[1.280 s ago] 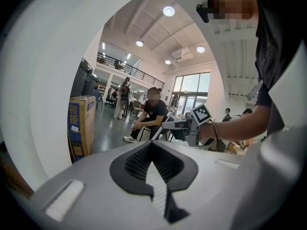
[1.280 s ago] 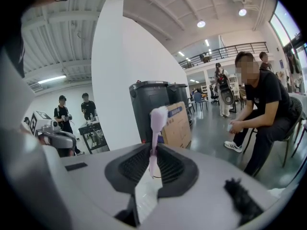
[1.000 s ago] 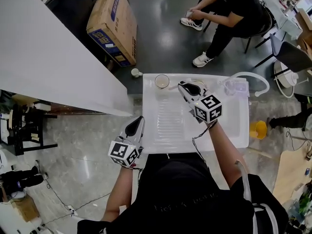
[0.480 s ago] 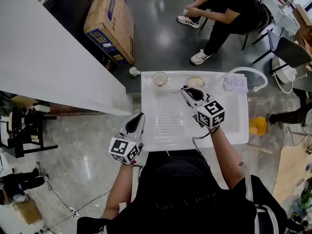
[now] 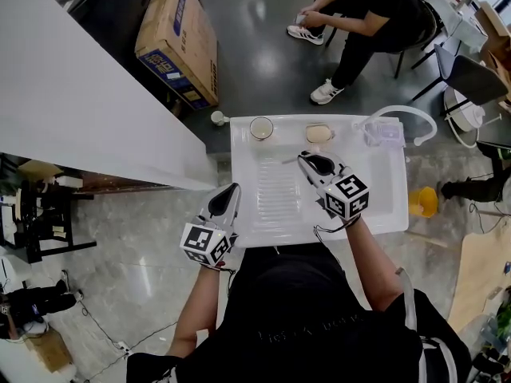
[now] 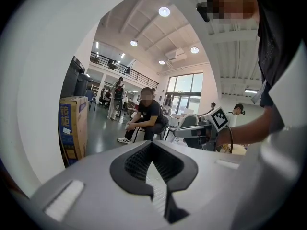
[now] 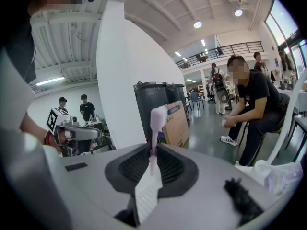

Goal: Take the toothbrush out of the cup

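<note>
Toothbrush out of the cup, pinched in the right gripper over the white tabletop.

The right gripper (image 5: 305,160) has its jaws closed on the handle of the pale pink toothbrush (image 7: 156,121), whose head sticks out beyond the jaw tips. It hangs above the ribbed drain panel of the tabletop (image 5: 243,183), clear of the cup (image 5: 261,128), which stands upright near the far edge; a tan bar that looks like soap (image 5: 318,134) lies just to the right of the cup. The left gripper (image 5: 230,190) is held at the tabletop's near left edge, its jaws together with nothing between them. Beyond the tabletop a cardboard box (image 5: 177,38) sits on the dark floor and a person in black (image 5: 367,10) sits on a chair.
</note>
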Motion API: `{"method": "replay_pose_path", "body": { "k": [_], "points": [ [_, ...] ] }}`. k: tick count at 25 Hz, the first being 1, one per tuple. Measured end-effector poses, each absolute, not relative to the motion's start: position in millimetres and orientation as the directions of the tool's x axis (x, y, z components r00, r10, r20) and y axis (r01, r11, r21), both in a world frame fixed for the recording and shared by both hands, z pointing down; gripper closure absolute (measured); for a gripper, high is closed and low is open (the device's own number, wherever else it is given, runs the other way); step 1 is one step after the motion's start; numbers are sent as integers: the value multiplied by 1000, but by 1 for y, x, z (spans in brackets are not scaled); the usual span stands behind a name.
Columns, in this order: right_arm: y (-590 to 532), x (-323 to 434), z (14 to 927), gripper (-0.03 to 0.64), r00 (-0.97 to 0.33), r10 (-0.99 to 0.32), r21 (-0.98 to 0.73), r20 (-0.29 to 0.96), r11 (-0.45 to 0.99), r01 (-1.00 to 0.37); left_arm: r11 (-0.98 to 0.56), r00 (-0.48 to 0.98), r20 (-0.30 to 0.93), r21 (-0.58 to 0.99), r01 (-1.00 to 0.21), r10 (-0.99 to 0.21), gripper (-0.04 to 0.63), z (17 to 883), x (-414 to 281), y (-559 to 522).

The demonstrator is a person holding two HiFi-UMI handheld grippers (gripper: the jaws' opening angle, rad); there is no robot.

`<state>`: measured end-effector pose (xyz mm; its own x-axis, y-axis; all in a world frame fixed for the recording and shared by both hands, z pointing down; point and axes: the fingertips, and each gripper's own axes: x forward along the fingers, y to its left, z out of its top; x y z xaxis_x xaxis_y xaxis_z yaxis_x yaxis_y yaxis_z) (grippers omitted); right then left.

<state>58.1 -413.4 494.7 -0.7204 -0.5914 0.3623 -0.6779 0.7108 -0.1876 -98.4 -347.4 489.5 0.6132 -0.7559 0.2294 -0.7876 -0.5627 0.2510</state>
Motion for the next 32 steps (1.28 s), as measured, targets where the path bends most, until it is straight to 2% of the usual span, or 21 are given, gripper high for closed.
{"method": "replay_pose_path", "body": {
  "k": [6,32],
  "points": [
    [-401,62,495,563,-725,-593,-227,350,697,-680,-569,620,226,255,-782,-751,586,490,-97,-347],
    [-372,54,502,563,-731,-551,-189,403,731,-655,-608,658,227,258,-751,-718,586,489,-80,-340]
  ]
}}
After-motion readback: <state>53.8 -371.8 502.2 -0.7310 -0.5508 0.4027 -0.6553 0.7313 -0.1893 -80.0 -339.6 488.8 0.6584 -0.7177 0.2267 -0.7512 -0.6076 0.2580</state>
